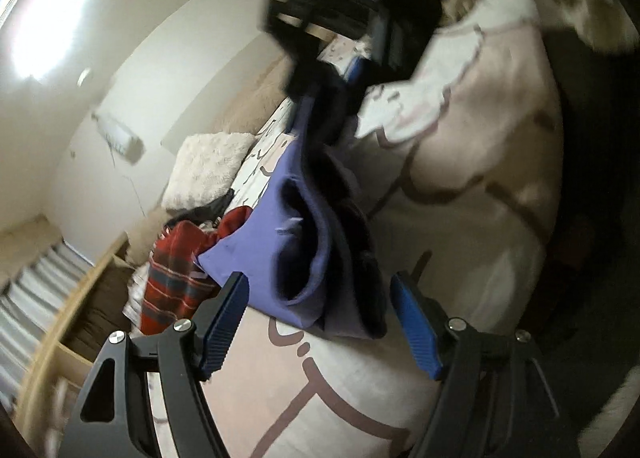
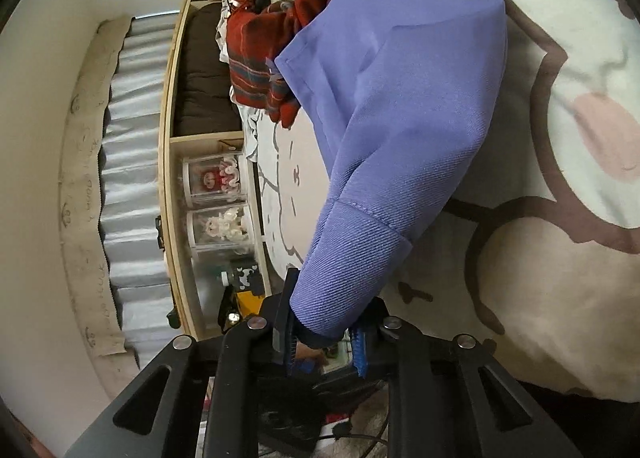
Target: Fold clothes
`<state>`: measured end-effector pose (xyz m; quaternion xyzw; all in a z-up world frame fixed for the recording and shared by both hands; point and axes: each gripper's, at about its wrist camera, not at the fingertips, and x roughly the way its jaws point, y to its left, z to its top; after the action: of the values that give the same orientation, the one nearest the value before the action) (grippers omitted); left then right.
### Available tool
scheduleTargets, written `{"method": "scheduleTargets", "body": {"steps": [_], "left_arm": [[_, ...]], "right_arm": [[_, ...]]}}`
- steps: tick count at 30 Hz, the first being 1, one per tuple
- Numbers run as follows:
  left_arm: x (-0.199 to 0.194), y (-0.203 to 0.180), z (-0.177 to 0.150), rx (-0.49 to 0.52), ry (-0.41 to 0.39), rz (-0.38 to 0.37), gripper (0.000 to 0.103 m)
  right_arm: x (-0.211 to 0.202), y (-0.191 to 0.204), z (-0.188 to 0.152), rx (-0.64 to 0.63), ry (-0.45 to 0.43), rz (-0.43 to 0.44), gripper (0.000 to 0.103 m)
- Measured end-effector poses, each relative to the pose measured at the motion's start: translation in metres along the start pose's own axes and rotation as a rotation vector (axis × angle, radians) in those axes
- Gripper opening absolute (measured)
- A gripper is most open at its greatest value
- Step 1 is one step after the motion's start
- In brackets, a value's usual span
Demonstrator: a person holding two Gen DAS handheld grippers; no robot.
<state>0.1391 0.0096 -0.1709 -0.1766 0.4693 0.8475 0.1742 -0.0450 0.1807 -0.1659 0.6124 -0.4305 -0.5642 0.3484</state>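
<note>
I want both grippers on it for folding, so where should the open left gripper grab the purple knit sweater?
Take the purple knit sweater at its hanging lower fold, coming straight ahead from the left gripper: that edge dangles between the open jaws, while the right gripper pinches the ribbed cuff.

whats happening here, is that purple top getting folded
Yes, it looks that way. A person works over a bed with two handheld grippers. The right gripper is shut on the cuff of the purple top, holding the sleeve up off the patterned bedspread. The left gripper is open and holds nothing. A red plaid garment lies in the pile behind.
</note>
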Motion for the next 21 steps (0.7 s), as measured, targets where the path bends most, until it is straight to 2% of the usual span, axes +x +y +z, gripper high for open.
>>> {"method": "scheduleTargets", "body": {"steps": [4,9,11,12,13,15,17,18,19,21], "left_arm": [[0.012,-0.014,-0.005,0.143,-0.022,0.053,0.073],[0.021,-0.021,-0.016,0.35,-0.082,0.068,0.075],[0.024,-0.02,-0.021,0.419,-0.091,0.038,0.059],[0.025,-0.018,-0.021,0.421,-0.083,0.011,0.037],[0.027,-0.015,-0.021,0.423,-0.075,-0.015,0.023],[0.027,-0.004,-0.015,0.366,-0.065,-0.073,0.019],[0.028,0.017,-0.002,0.236,-0.035,-0.146,0.018],[0.03,0.027,0.003,0.175,-0.02,-0.178,0.018],[0.033,0.036,0.007,0.118,-0.007,-0.207,0.018],[0.038,0.055,0.013,0.018,0.013,-0.258,0.018]], "right_arm": [[-0.004,-0.005,-0.002,0.011,0.013,-0.029,0.023],[-0.007,-0.012,-0.004,0.033,0.02,-0.04,0.023],[-0.008,-0.012,-0.005,0.023,0.018,-0.055,0.023],[-0.009,-0.01,-0.006,0.008,0.016,-0.069,0.023],[-0.011,-0.003,-0.008,-0.06,-0.002,-0.153,0.023],[-0.013,0.014,-0.016,-0.209,-0.038,-0.316,0.026],[-0.015,0.035,-0.037,-0.437,-0.096,-0.52,0.05],[-0.016,0.042,-0.046,-0.526,-0.133,-0.601,0.074],[-0.017,0.049,-0.056,-0.615,-0.171,-0.682,0.081],[-0.019,0.066,-0.079,-0.835,-0.236,-0.813,0.081]]}}
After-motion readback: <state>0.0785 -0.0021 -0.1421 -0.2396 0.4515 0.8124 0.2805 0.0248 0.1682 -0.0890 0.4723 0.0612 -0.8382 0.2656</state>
